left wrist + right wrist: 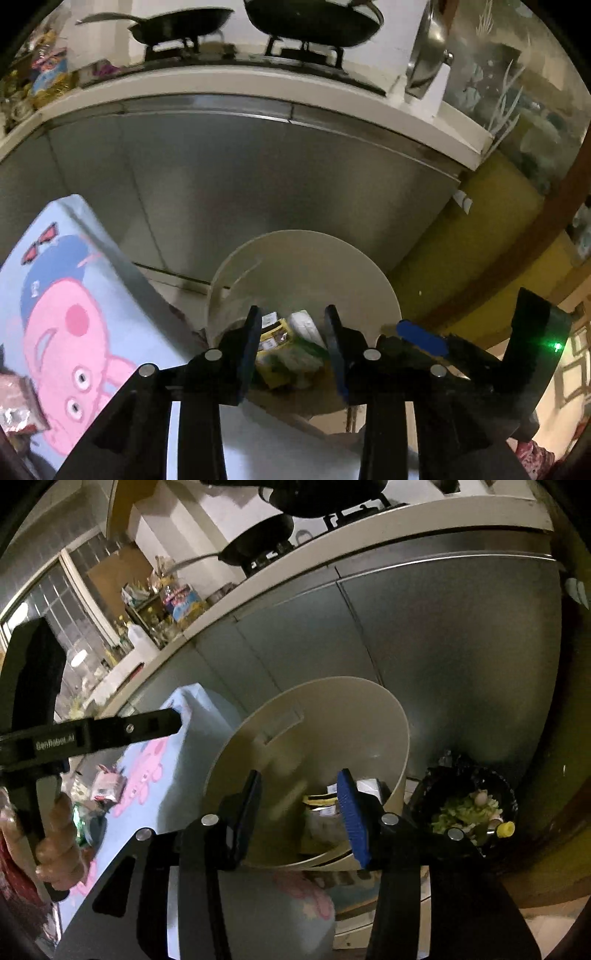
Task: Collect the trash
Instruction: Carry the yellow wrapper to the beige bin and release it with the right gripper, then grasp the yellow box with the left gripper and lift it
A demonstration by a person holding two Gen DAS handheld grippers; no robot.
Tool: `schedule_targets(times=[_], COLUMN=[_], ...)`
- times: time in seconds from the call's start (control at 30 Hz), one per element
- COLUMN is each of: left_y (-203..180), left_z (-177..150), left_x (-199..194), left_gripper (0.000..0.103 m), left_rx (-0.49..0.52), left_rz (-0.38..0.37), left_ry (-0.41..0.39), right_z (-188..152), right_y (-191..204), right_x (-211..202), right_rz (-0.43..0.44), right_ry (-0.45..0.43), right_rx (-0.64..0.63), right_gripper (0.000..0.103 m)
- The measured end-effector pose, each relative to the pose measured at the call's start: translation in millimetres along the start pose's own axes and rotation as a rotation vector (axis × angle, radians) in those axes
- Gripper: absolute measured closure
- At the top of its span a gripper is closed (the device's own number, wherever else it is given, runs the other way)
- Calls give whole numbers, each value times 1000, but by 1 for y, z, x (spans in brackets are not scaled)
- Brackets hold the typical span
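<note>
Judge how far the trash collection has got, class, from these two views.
Done: wrappers already lie inside the cream bin. In hand: nothing; the left tongs and right tongs are open over it. Left: a pink packet remains on the blue cloth.

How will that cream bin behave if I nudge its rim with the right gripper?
The cream bin looks like thin plastic, holding only a few wrappers, so probably light and apt to slide or tip. It already appears tilted. The black food-scrap bin beside it might get bumped.
</note>
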State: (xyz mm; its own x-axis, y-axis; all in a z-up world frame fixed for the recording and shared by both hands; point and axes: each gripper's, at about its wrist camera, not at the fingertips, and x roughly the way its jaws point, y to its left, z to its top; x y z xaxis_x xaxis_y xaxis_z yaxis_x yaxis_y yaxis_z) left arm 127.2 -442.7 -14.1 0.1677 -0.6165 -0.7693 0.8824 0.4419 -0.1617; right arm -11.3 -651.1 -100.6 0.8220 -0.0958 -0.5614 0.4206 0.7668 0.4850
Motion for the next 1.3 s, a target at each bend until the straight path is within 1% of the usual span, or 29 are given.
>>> schedule_targets(times=[0.17,0.27,0.4,0.53,0.63,0.73,0.77,0.8,0.83,0.87,0.9,0.93,0.97,1.0,1.07,1.1,1.13,1.2,1.23,1.27,1.3], left_y=[-6,-6,7,31,58,92,110,126,146,162,183,207,223,245,274,285,293,305,311,312,317], left_z=[-26,-53,-94,-135,-171,-209,-224,-235,-247,-255,-264,-272,-276,-280,-284,-284,-284,-289,-291,-291,-296], left_x=[-52,-85,-124,-161,-194,-226,-239,-251,-263,-272,-282,-290,-295,-299,-302,-302,-302,-300,-295,-289,-283], left_gripper=[68,68,68,68,68,68,67,64,58,54,51,51,51,50,46,41,34,27,27,27,27], left_rx=[18,22,-10,-66,-139,-233,-287,-339,-403,-459,-536,-624,-687,-763,-876,-907,-920,-943,-962,-984,-1012], left_rz=[64,79,86,126,168,248,283,309,335,361,399,427,425,399,359,357,385,437,449,455,456], left_ry=[-108,-161,-190,-207,-227,-231,-232,-235,-241,-244,-240,-233,-231,-236,-240,-242,-246,-249,-242,-230,-218], right_z=[1,3,0,-13,-30,-51,-59,-67,-77,-86,-95,-101,-109,-114,-119,-117,-114,-103,-97,-91,-86], right_y=[15,31,64,108,149,190,205,218,237,252,268,278,293,305,324,335,343,363,373,383,391], right_x=[-14,-19,-20,-12,0,12,16,19,23,26,29,31,34,37,39,39,39,38,40,44,47], right_rz=[50,93,145,227,279,335,349,363,385,403,421,431,446,459,471,477,480,481,481,479,478], right_ry=[-26,-24,-9,45,105,176,198,218,245,264,282,293,310,324,327,320,309,276,261,253,245], right_rx=[0,-10,-47,-86,-140,-198,-230,-260,-295,-322,-352,-370,-390,-403,-427,-442,-455,-487,-501,-511,-517], right_gripper=[60,60,60,60,60,60,60,60,60,60,60,60,60,60,60,60,60,60,60,57,45])
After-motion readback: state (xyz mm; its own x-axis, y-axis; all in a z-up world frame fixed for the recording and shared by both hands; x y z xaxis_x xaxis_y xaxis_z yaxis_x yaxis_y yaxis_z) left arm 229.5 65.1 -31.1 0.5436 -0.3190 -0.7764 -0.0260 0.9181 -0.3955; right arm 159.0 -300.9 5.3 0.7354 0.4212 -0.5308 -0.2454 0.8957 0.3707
